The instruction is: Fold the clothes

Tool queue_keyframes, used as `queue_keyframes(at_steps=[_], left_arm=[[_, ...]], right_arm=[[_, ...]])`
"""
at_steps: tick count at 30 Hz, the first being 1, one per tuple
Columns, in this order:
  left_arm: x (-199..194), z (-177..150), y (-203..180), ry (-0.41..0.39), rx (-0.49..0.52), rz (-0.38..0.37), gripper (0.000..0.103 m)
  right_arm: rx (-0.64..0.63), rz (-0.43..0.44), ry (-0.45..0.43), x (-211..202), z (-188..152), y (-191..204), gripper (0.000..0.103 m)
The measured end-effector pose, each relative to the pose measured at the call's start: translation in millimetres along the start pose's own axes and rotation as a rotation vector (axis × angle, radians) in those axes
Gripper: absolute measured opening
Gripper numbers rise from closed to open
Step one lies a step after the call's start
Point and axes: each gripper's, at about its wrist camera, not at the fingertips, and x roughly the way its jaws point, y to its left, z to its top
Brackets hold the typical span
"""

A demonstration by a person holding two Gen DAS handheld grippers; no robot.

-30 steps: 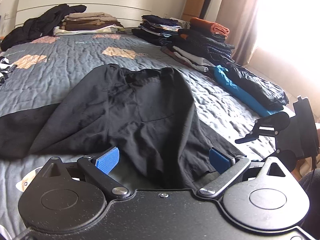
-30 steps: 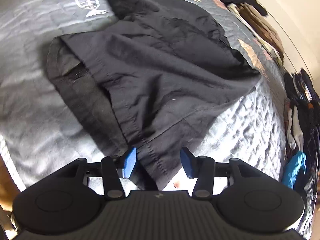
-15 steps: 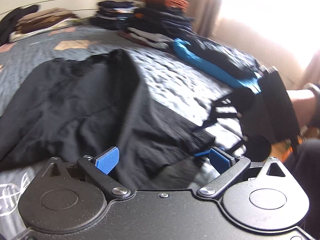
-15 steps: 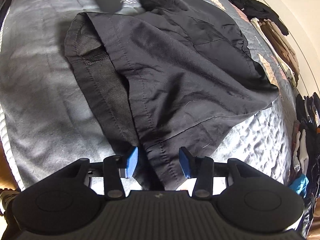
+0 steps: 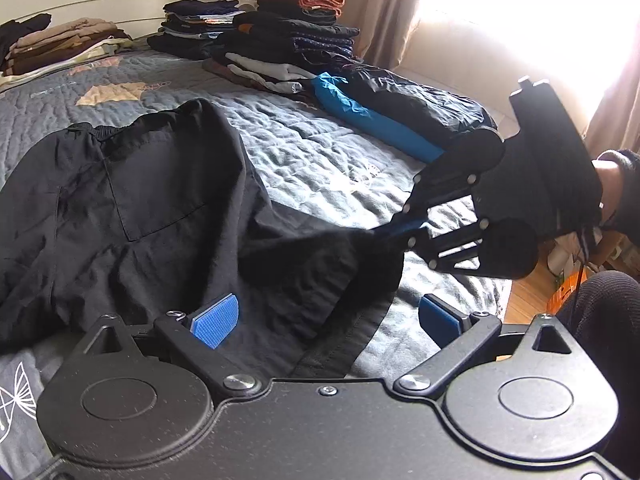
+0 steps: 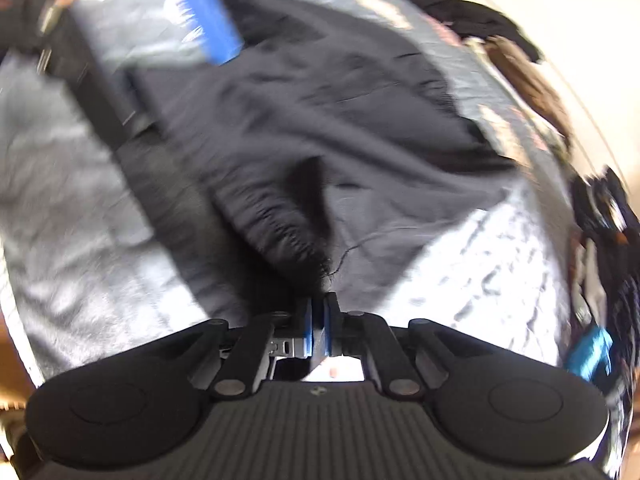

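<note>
1. Grey quilted bedspread (image 5: 320,152) covers the bed; window light from the far right, curtains beside it.
2. R gripper (image 6: 319,320): jaws have just been closing, now pinched nearly together on the hem corner of the black shorts (image 5: 160,200); fabric bunches up right at the blue pads (image 6: 307,332). Right-wrist view is motion-blurred.
3. In the left-wrist view the R gripper (image 5: 404,232) comes in from the bed's right edge w/ a hand and dark sleeve (image 5: 616,196) behind it; its tips sit on the shorts' right hem corner, cloth pulled up toward them.
4. L gripper (image 5: 328,316): jaws wide apart, holding nothing. Shorts hem lies between and under its blue pads (image 5: 216,320); can't tell whether the left pad touches cloth, right pad is over bare bedspread.
5. Shorts lie spread across the near middle of the bed, waistband toward the headboard, back pocket facing up.
6. Folded clothes stacks (image 5: 280,40) along the far right edge and at the headboard; teal garment (image 5: 372,120) near the right edge beside a dark folded piece.
</note>
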Motion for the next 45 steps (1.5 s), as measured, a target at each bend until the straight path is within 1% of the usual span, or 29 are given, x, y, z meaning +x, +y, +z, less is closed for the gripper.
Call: queue_keyframes(at_steps=[4, 7, 9, 15, 17, 18, 19, 21, 23, 25, 27, 28, 29, 30, 31, 33, 37, 40, 42, 45], left_arm=[[-4.0, 1.5, 1.8, -0.013, -0.013, -0.004, 0.097], [-5.0, 2.5, 2.4, -0.018, -0.018, -0.004, 0.097], [-3.9, 2.5, 1.7, -0.013, -0.015, -0.003, 0.097], [-6.0, 0.6, 1.3, -0.003, -0.003, -0.004, 0.097], [-8.0, 1.1, 2.5, -0.006, -0.005, -0.007, 0.097], [-8.6, 1.4, 2.8, -0.009, -0.007, -0.01, 0.097], [-8.8, 1.8, 2.7, -0.011, -0.006, -0.009, 0.098], [-8.3, 2.5, 1.9, -0.012, -0.004, -0.004, 0.099], [-7.9, 2.2, 1.4, -0.013, 0.0, 0.004, 0.099], [-8.6, 1.8, 1.7, -0.016, -0.002, 0.014, 0.099], [-10.3, 1.3, 3.3, -0.02, -0.008, 0.023, 0.099], [-11.2, 1.0, 4.2, -0.022, -0.012, 0.027, 0.099], [-12.2, 0.7, 5.0, -0.024, -0.015, 0.032, 0.099], [-13.5, 0.2, 5.9, -0.026, -0.018, 0.036, 0.099], [-14.9, -0.5, 6.8, -0.027, -0.02, 0.039, 0.099], [-17.8, -1.7, 8.6, -0.03, -0.025, 0.046, 0.099], [-20.9, -1.1, 11.3, -0.038, -0.032, 0.057, 0.099], [-22.7, 1.6, 11.0, -0.055, -0.036, 0.044, 0.099], [-23.6, 3.2, 10.6, -0.064, -0.038, 0.035, 0.099], [-23.8, 3.3, 11.4, -0.064, -0.039, 0.029, 0.099]], right_arm=[[0.093, -0.028, -0.019, -28.9, -7.7, -27.2, 0.004], [0.115, -0.029, 0.014, -39.0, -18.3, -39.5, 0.004], [0.121, -0.015, 0.068, -33.4, -27.0, -42.3, 0.004], [0.132, 0.078, 0.267, 10.1, -59.5, -35.6, 0.004], [0.144, 0.082, 0.313, 11.6, -64.5, -36.1, 0.005], [0.158, 0.083, 0.32, 7.2, -65.3, -37.5, 0.006], [0.172, 0.085, 0.317, 0.8, -64.0, -40.3, 0.007], [0.207, 0.076, 0.28, -18.3, -57.3, -48.4, 0.008], [0.285, 0.063, 0.189, -40.7, -45.4, -60.3, 0.01], [0.395, 0.061, 0.065, -60.0, -30.9, -73.3, 0.015], [0.514, 0.068, -0.065, -70.9, -17.3, -81.6, 0.029], [0.571, 0.076, -0.122, -71.8, -10.8, -84.3, 0.034], [0.626, 0.086, -0.166, -68.3, -4.4, -86.3, 0.041], [0.672, 0.094, -0.201, -63.7, 1.4, -86.8, 0.045], [0.707, 0.103, -0.219, -55.3, 6.0, -84.8, 0.046], [0.762, 0.134, -0.224, -30.8, 12.9, -78.9, 0.047], [0.808, 0.208, -0.144, 26.5, 9.7, -62.2, 0.047], [0.833, 0.176, -0.039, 53.7, -10.6, -58.4, 0.047], [0.857, 0.128, 0.016, 58.1, -31.0, -57.5, 0.047], [0.897, 0.076, 0.029, 53.6, -60.0, -67.9, 0.047]])
